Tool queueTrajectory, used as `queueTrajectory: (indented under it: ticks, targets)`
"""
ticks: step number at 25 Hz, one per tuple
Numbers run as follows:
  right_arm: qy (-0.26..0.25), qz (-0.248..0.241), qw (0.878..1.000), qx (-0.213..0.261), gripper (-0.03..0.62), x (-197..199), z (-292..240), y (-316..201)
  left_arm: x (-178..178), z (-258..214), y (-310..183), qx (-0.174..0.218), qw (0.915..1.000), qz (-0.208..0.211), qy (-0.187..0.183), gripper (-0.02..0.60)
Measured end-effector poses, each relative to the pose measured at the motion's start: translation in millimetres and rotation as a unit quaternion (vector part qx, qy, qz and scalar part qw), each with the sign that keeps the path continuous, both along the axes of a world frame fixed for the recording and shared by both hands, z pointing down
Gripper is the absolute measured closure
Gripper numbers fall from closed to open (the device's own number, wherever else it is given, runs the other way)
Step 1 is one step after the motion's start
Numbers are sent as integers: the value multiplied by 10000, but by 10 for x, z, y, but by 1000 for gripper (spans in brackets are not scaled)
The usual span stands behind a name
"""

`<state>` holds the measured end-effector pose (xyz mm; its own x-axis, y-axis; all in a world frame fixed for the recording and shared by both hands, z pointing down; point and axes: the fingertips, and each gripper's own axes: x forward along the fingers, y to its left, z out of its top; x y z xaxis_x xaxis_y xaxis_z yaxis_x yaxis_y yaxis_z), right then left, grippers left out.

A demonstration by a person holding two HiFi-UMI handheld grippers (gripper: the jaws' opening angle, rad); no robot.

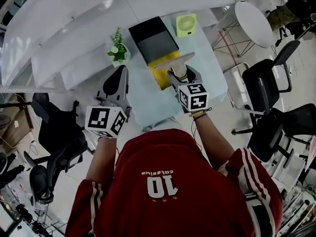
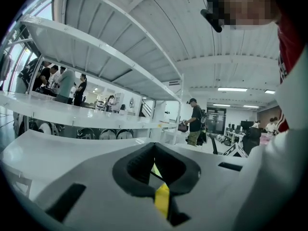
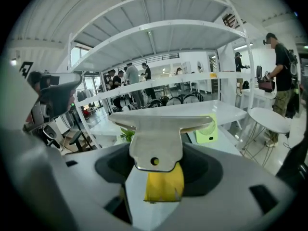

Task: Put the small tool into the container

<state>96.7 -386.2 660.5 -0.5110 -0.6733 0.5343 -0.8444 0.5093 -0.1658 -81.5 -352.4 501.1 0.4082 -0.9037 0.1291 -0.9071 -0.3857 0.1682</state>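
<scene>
The small tool is a scraper [image 3: 156, 146] with a wide metal blade and a yellow handle. My right gripper [image 3: 161, 186] is shut on its handle, blade pointing away from me. In the head view the scraper [image 1: 179, 59] hangs above the pale table [image 1: 148, 100], just right of a yellow tray-like piece [image 1: 160, 73]. The container, an open black box [image 1: 153, 39] with a grey inside, lies a little farther back. My left gripper [image 1: 117, 83] hovers at the table's left side; in its own view the left gripper [image 2: 156, 174] is shut with nothing in it.
A small green fan [image 1: 186, 24] stands behind the box on the right, and a potted plant [image 1: 118, 48] on the left. White shelving [image 1: 74, 28] rises behind the table. Black chairs [image 1: 264, 80] and a round white table [image 1: 254, 21] stand to the right.
</scene>
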Motion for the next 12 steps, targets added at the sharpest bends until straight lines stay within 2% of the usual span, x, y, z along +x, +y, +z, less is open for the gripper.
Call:
queueTrajectory:
  ticks: [6,12]
  targets:
    - [200,-58,9993,-318,310,10,458,-126,125,478,-184,-382,9992,-56,67,583]
    - [526,-278,9961,-645,310,-24,948,-181,297,979,-323,-708,9975,25,-48,583]
